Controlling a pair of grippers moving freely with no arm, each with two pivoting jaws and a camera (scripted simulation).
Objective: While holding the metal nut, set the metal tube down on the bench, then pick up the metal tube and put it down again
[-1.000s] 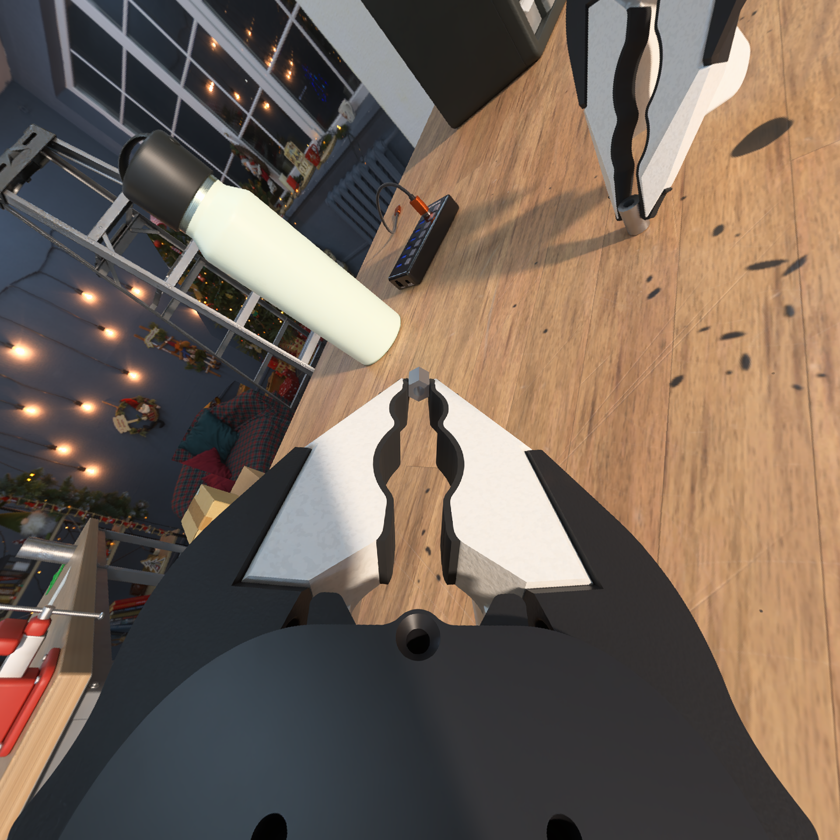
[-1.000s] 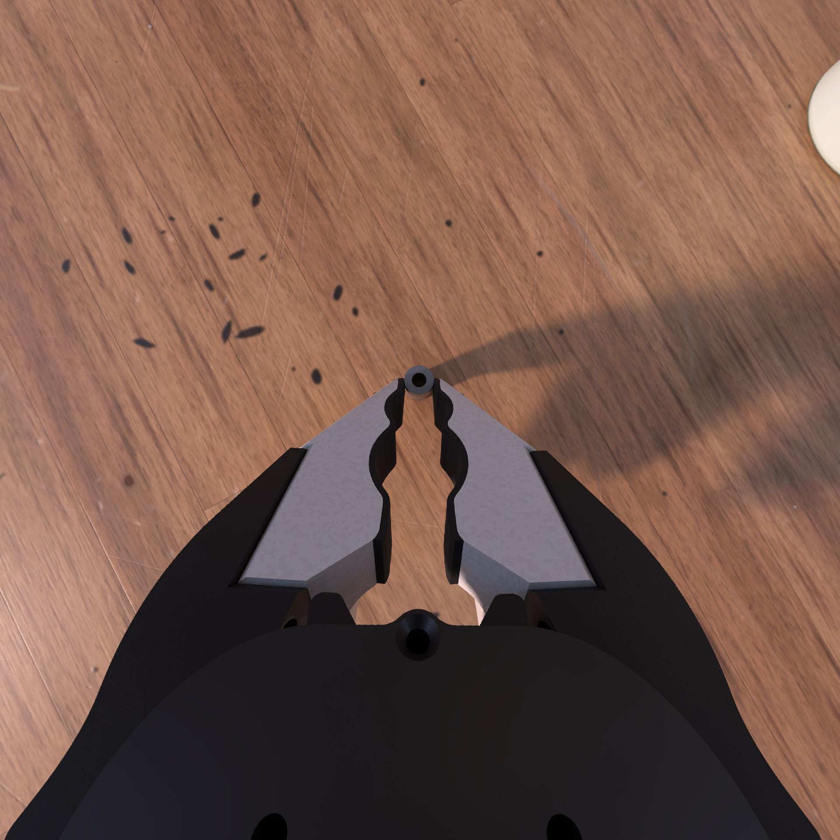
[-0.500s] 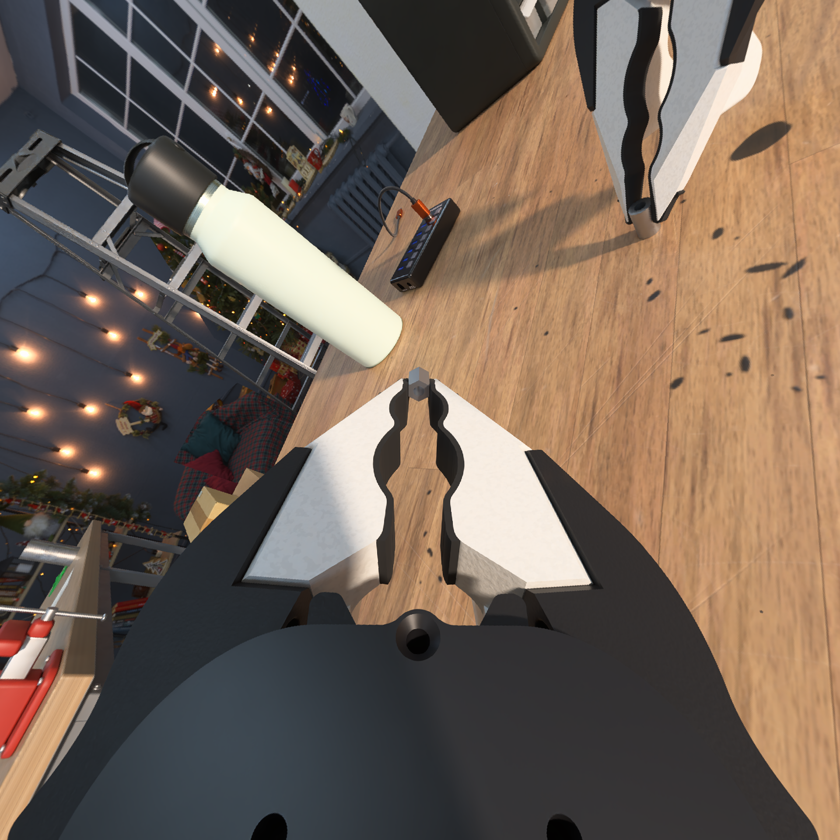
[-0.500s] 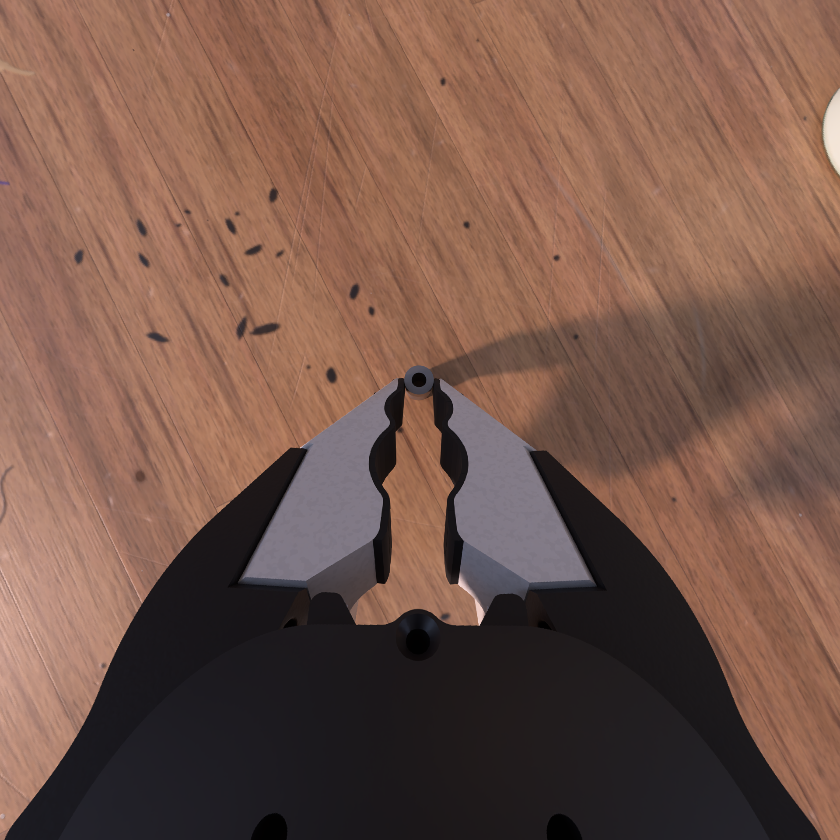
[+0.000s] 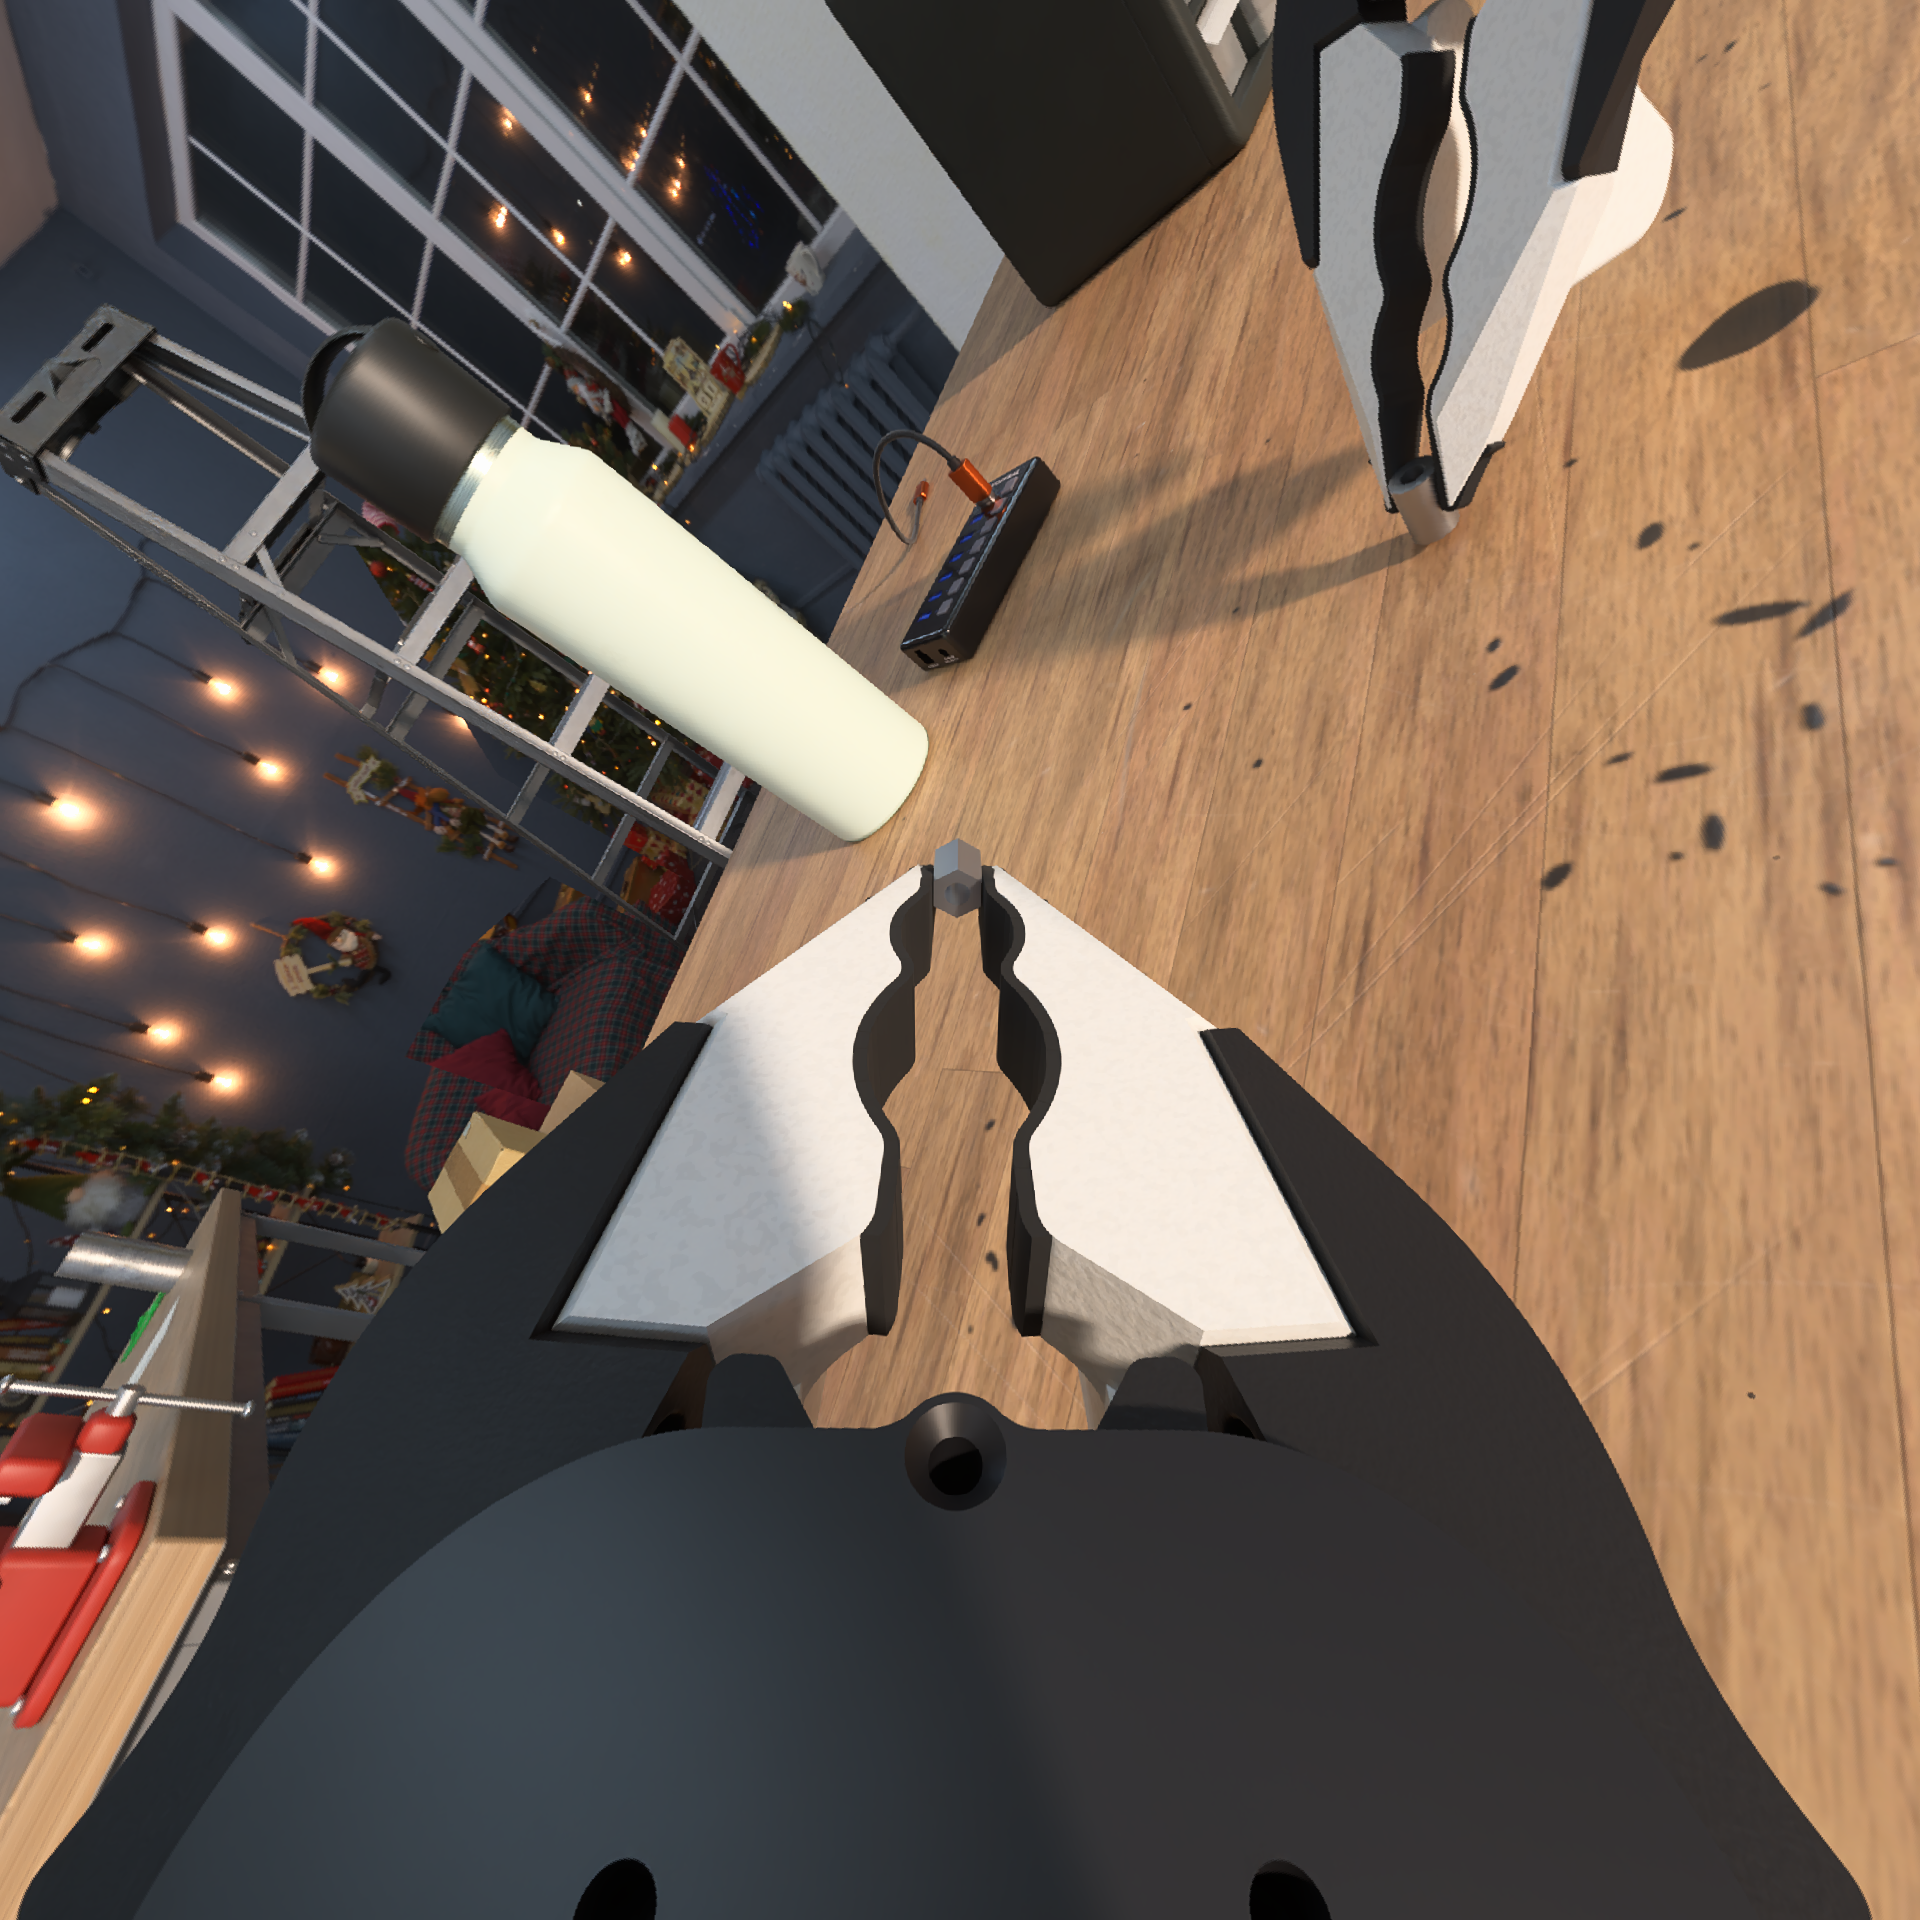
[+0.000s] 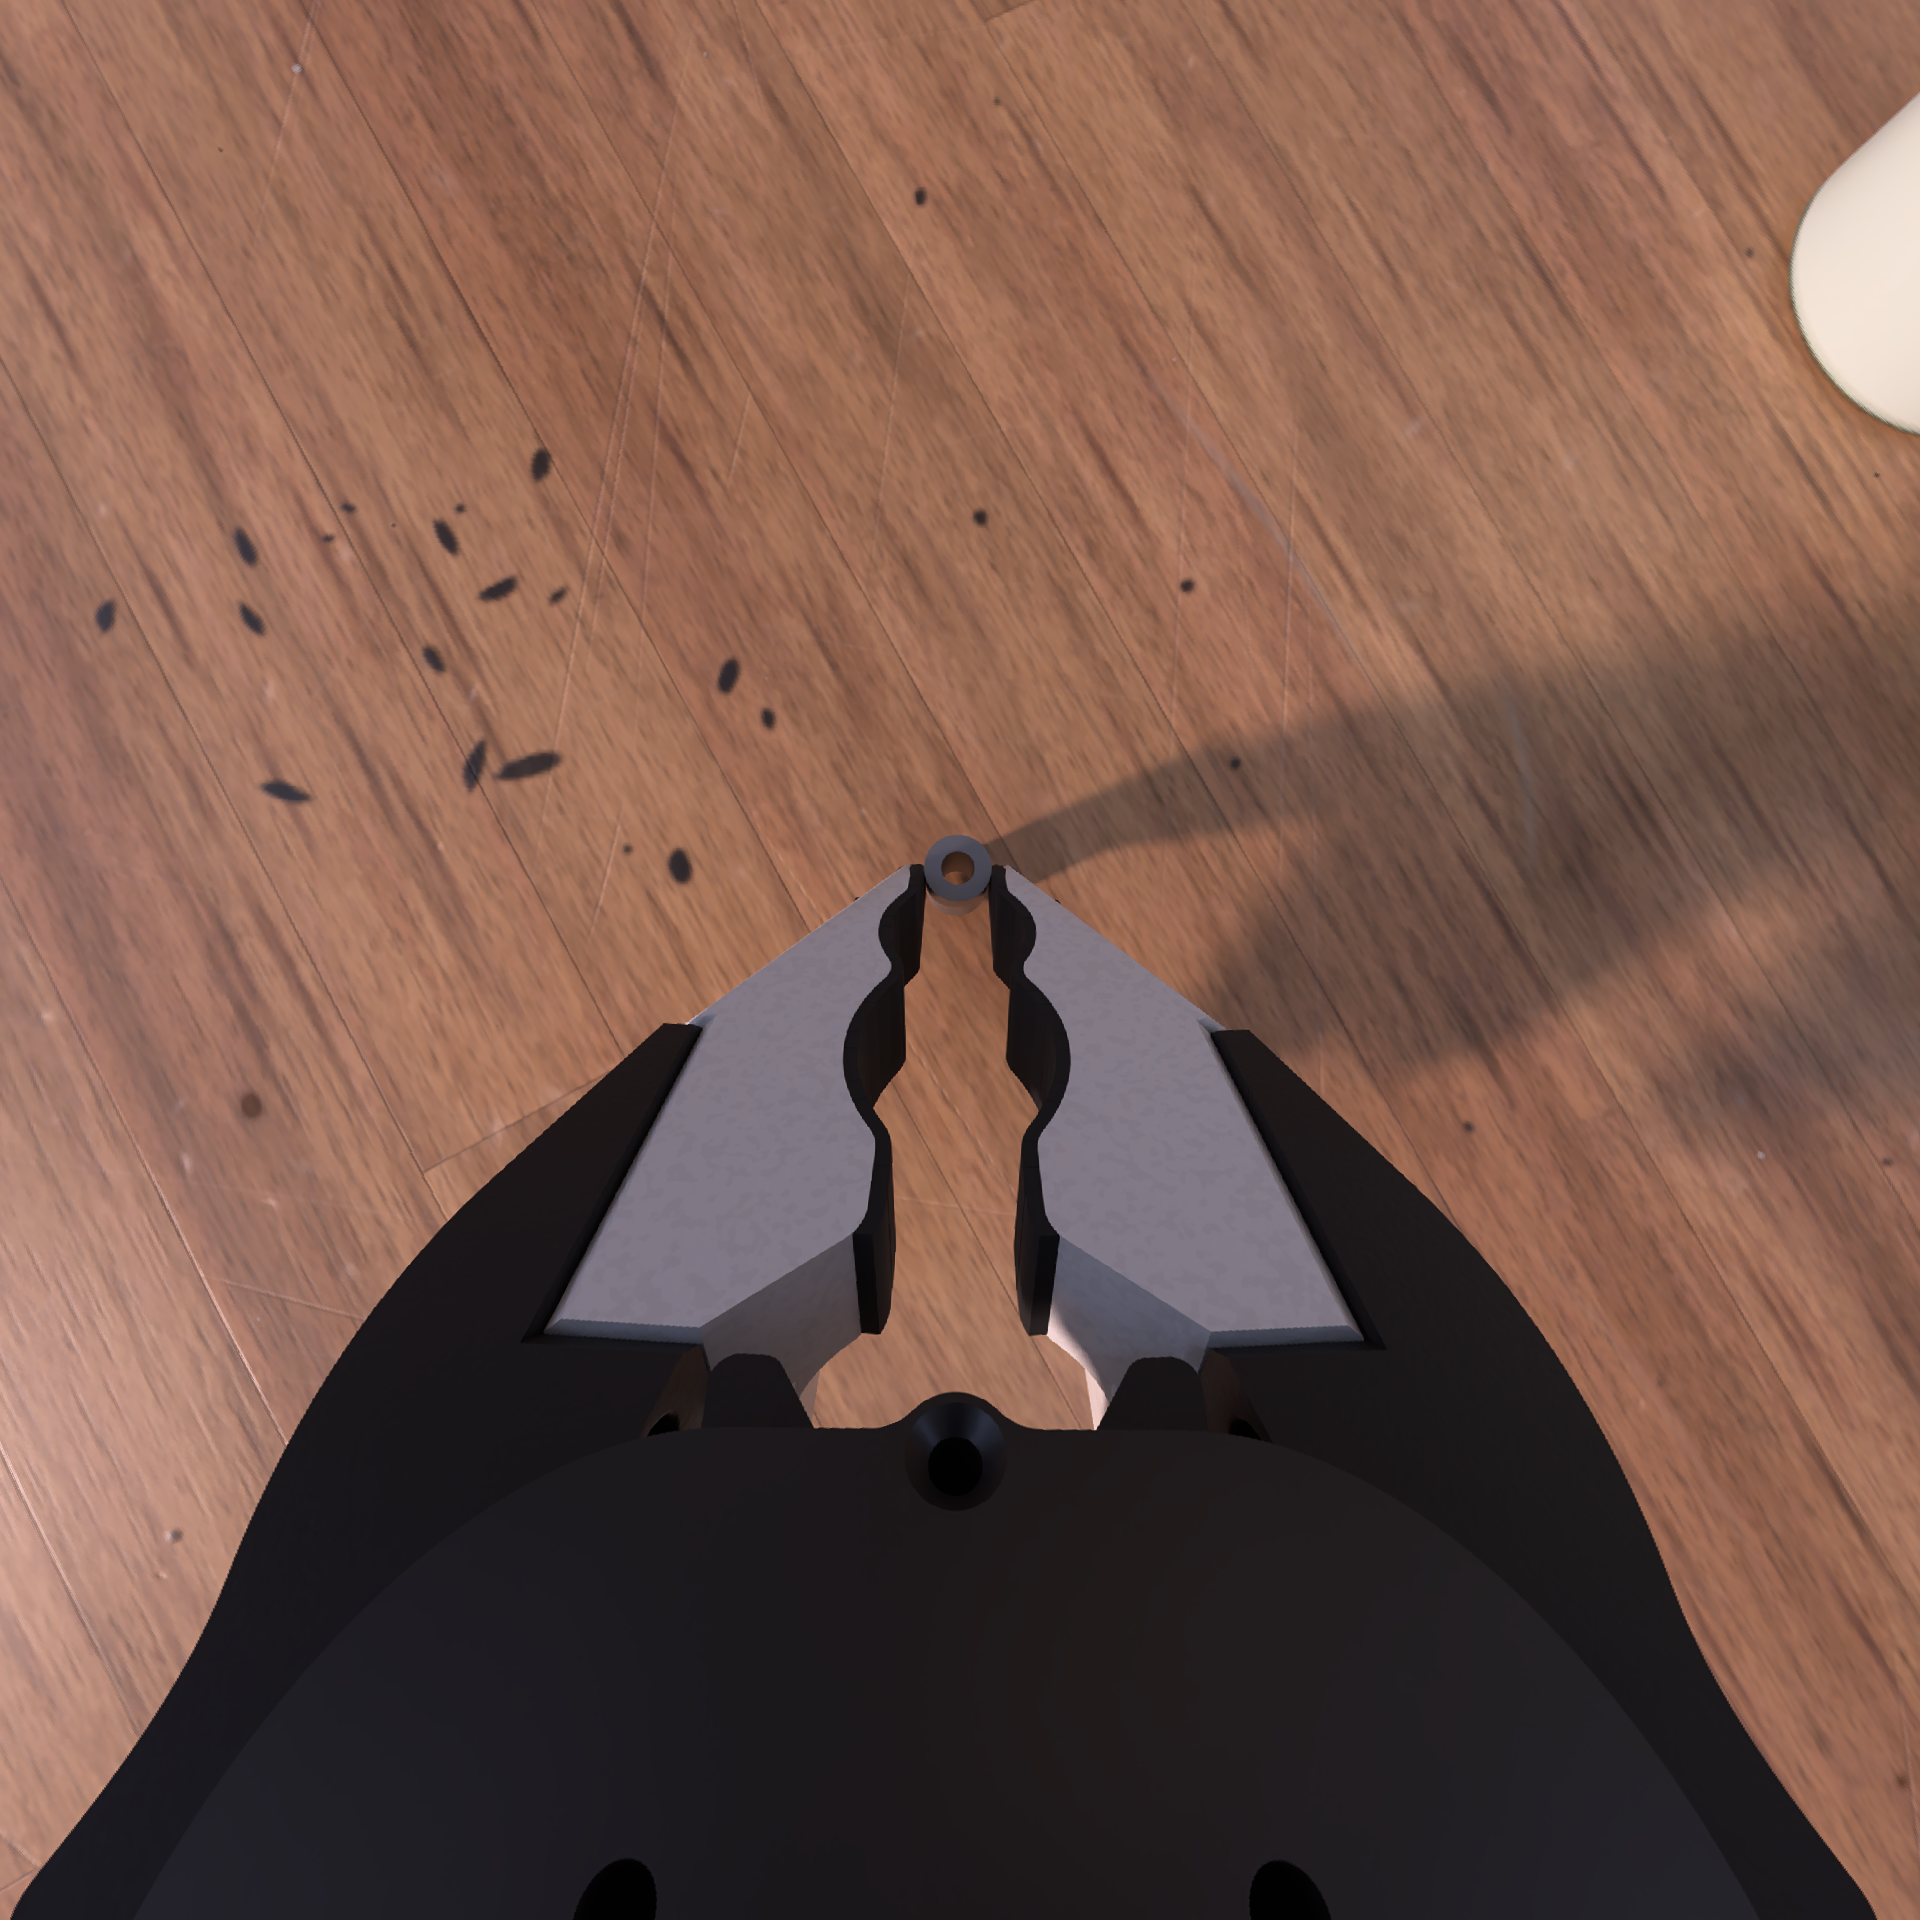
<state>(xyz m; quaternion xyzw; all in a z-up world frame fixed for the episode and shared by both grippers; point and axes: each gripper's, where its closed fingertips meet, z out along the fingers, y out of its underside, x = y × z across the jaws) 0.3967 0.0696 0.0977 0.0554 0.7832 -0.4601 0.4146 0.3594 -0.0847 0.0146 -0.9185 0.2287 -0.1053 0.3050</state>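
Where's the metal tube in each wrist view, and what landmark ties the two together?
Left wrist view: metal tube at upper right, upright, pinched at the tips of the right gripper, its lower end at the bench.
Right wrist view: metal tube at centre, seen end-on as a small ring between this gripper's own fingertips.
Shared landmark: cream bottle, at left; its base shows at the right edge.

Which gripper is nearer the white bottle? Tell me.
Left. The left gripper sits just beside the white bottle's base; the right gripper stands farther across the bench.
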